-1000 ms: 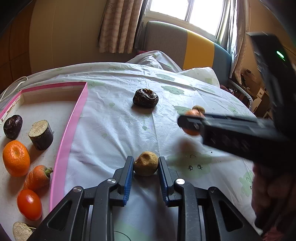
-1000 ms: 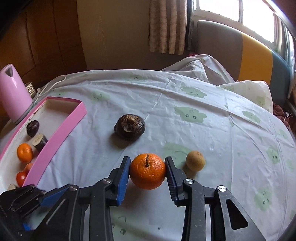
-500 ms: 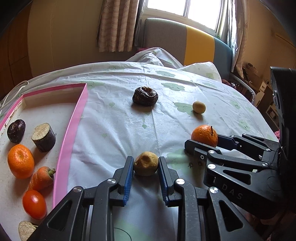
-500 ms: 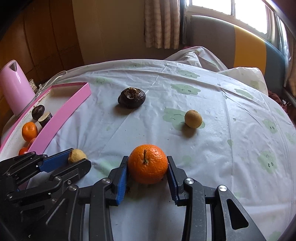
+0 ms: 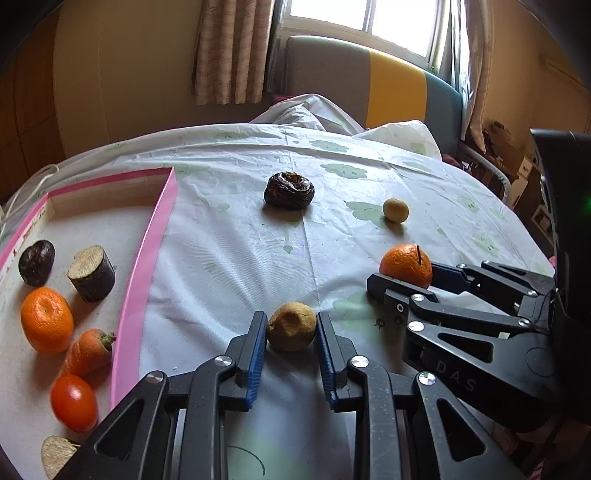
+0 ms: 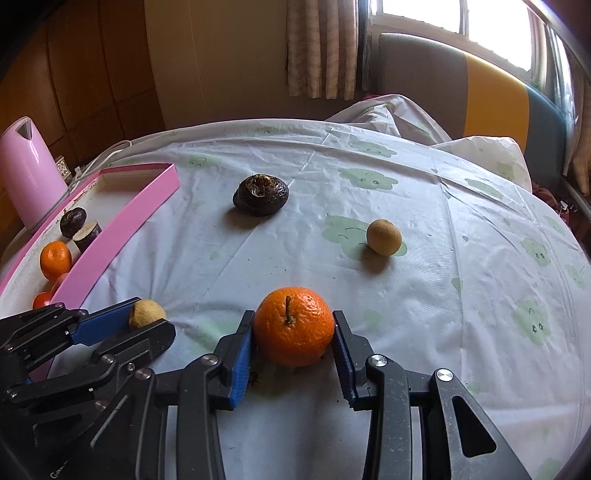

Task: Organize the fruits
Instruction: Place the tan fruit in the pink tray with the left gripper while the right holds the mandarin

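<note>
Two views. Left wrist: left tool (image 5: 291, 334) clenched on a wrinkled yellow fruit (image 5: 291, 330) low over the table (image 5: 229, 266), near the pink tray (image 5: 144, 273) for drop-off. Right wrist: right tool (image 6: 293, 341) clamps the orange (image 6: 293, 325), likewise tray-bound.

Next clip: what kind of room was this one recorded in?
Probably a home living or dining room. A round table under a cloud-print plastic cover stands by a curtained window, with a colour-block sofa behind and a pink kettle at the table's edge.
</note>
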Demonstrator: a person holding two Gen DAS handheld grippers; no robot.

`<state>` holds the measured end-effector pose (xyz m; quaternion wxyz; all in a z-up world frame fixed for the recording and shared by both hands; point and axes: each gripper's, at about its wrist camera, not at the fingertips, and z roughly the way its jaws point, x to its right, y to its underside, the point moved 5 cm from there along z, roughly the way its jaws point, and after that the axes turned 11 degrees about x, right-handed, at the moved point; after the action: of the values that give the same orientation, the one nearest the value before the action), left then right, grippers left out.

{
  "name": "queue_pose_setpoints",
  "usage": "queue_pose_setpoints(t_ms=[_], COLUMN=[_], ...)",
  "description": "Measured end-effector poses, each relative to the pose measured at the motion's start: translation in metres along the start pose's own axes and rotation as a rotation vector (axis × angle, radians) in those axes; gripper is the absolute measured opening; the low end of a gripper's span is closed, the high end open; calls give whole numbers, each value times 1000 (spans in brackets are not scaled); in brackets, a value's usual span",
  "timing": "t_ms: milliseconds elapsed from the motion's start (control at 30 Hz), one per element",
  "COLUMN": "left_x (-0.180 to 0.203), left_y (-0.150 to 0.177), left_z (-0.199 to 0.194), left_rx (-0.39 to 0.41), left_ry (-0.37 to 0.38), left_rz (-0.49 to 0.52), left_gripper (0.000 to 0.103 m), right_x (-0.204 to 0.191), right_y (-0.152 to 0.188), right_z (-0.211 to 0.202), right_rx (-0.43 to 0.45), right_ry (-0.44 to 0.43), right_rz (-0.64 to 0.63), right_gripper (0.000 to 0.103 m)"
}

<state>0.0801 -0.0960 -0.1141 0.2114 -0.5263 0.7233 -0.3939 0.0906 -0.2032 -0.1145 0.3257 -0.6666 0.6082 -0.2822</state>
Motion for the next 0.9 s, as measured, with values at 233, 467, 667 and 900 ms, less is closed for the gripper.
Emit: queue_pose_setpoints(t_ms=[233, 467, 667, 900], left_x=[-3, -34, -105, -185], left_y=[-11, -34, -35, -26], left_z=[-23, -58, -82, -78], left_rx=[23, 52, 47, -7], left_ry=[17, -19, -149, -253], left_rz=[-7, -49, -174, -285], left_gripper=[26, 26, 26, 26], right_x=[-1, -1, -1, -1], right_y=[1, 1, 1, 1], right_z=[0, -1, -1, -1], right_rx=[3, 4, 5, 6], right_ry=[3, 12, 12, 12], right_rz=[-6, -18, -18, -19], right_gripper=[39, 39, 39, 39])
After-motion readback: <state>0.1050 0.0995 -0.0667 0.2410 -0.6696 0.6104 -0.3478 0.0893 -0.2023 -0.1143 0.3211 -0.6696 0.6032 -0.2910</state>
